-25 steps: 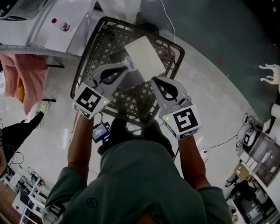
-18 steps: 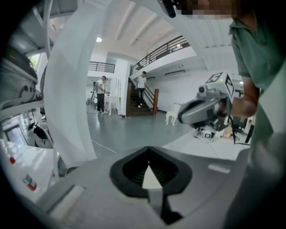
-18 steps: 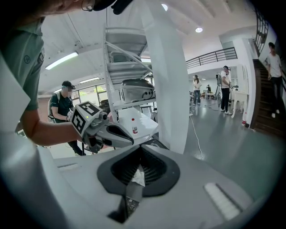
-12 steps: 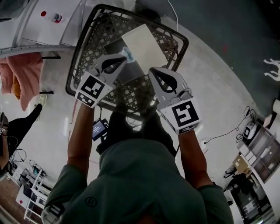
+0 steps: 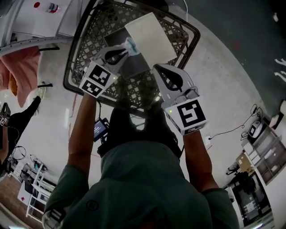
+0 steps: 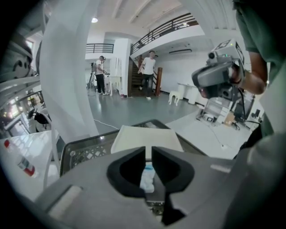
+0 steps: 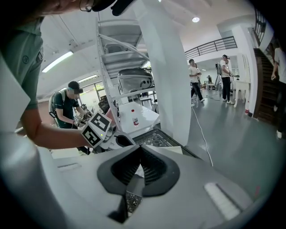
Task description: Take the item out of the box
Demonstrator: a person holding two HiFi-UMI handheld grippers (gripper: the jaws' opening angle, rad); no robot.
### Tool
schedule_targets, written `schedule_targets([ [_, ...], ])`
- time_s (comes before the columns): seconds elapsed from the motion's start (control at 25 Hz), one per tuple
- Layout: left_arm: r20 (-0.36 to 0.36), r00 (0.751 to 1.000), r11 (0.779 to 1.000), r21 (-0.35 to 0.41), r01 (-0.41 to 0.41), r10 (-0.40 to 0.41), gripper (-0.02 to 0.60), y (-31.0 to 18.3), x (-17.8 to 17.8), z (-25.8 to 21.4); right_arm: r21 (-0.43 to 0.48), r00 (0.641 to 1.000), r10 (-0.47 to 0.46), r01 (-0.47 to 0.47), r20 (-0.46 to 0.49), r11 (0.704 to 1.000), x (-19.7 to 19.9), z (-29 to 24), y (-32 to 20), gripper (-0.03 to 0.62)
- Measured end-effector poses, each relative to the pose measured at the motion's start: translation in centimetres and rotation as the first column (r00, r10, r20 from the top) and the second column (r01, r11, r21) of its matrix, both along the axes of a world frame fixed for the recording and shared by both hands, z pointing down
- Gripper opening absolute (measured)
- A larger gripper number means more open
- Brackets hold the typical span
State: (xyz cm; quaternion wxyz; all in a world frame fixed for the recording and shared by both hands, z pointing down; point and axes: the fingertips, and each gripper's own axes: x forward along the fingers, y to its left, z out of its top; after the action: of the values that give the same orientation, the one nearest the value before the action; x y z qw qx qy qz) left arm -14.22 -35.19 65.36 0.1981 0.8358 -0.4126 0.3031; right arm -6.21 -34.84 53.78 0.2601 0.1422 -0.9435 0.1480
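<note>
A glossy grey floor [image 6: 134,112] runs back to a white pillar [image 6: 119,62] and a staircase [image 6: 134,82] under a railed balcony [image 6: 165,29]. In the right gripper view a white shelving rack [image 7: 118,58] stands centre-left, with a round ceiling light [image 7: 194,19] at upper right. Pink cloth [image 5: 24,67] hangs at the head view's left edge.

- black lattice basket [image 5: 87,44], rim bent in places; can't tell what it stands on
- flat white board [image 5: 149,33] lies tilted in the basket, far corner up on the rim
- dark sheet [image 5: 134,67] flat on the basket bottom, just beside the board and partly under its left edge
- small blue-white packet [image 5: 131,46] over the dark sheet at the board's left edge; can't tell if it rests there
- pale glossy floor [image 5: 214,89] meets darker grey floor [image 5: 241,27]
- thin cable [image 5: 228,132] lies on the pale floor
- white table [image 5: 22,18] with a small bottle [image 5: 52,6] on it, lying down
</note>
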Motion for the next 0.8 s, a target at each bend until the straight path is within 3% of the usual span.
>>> schedule_targets([
  [0.4,0.056,0.998,0.996,-0.086,-0.009,0.013,0.09,0.1,-0.5,6.8,-0.045,1.0,0.013,-0.013,-0.014,0.999,-0.1,4.0,0.2,0.008],
  [0.8,0.148,0.988,0.989,-0.145,-0.013,0.034,0.211,0.2,-0.5,12.2,-0.086,0.999,0.032,-0.035,-0.03,0.996,1.0,7.3,0.5,0.008],
])
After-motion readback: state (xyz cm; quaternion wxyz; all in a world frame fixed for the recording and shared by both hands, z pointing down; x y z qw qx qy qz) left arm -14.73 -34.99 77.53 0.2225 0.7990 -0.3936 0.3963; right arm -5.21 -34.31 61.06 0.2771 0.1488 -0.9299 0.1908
